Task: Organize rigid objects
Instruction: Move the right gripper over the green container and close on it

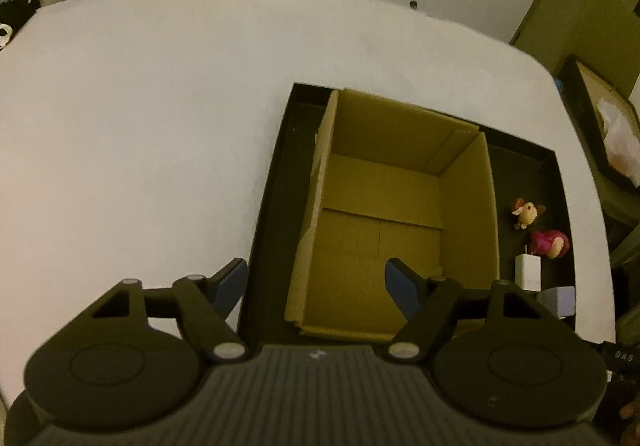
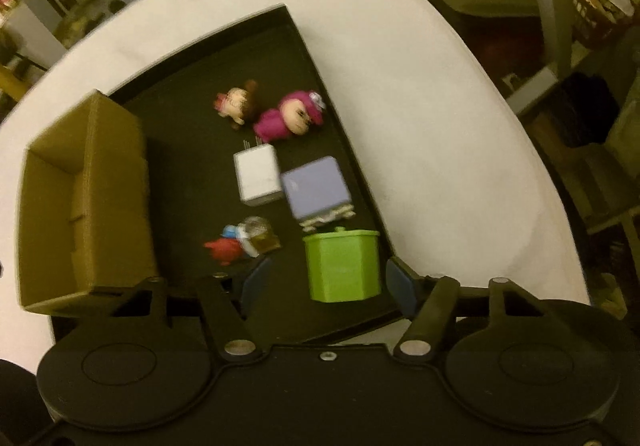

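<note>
A black tray lies on a white table and holds an open, empty cardboard box. Beside the box lie a small brown figure, a magenta figure, a white charger block and a lavender cube. The right wrist view shows the box, both figures, the charger, the cube, a red and blue toy and a green bin. My left gripper is open above the box's near edge. My right gripper is open, straddling the green bin from above.
The white table spreads left of the tray. Its right edge drops to shelves and clutter. A dark box with white paper stands off the table to the right.
</note>
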`<state>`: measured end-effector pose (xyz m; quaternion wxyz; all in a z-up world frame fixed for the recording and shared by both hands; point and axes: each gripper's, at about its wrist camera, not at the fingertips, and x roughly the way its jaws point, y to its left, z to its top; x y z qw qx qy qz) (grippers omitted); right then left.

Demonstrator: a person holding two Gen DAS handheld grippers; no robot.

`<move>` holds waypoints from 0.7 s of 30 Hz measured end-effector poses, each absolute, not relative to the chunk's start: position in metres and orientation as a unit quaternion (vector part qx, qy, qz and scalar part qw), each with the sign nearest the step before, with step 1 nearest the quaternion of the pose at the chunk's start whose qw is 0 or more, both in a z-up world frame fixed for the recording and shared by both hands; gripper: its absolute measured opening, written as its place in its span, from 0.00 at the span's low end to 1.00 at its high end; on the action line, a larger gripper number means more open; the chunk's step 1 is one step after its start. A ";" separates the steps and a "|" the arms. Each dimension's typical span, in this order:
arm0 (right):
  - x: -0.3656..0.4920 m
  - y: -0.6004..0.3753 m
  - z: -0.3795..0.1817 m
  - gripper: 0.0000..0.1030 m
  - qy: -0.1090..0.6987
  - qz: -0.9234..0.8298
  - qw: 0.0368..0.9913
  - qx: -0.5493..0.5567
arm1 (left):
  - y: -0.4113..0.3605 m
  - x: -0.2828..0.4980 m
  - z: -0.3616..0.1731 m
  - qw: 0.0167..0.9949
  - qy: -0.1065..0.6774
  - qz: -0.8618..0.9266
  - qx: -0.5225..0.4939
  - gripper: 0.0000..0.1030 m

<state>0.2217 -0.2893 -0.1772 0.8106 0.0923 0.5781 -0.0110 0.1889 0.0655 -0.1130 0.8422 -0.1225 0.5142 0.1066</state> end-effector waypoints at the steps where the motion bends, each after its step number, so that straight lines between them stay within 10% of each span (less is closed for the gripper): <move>1: 0.224 -0.290 -0.181 0.59 0.583 -0.013 0.807 0.092 | 0.065 0.191 -0.116 0.840 0.518 0.107 -0.121 0.72; 21: 0.255 -0.277 -0.244 0.51 0.646 -0.012 0.760 0.069 | 0.064 0.217 -0.156 0.817 0.553 0.131 -0.096 0.54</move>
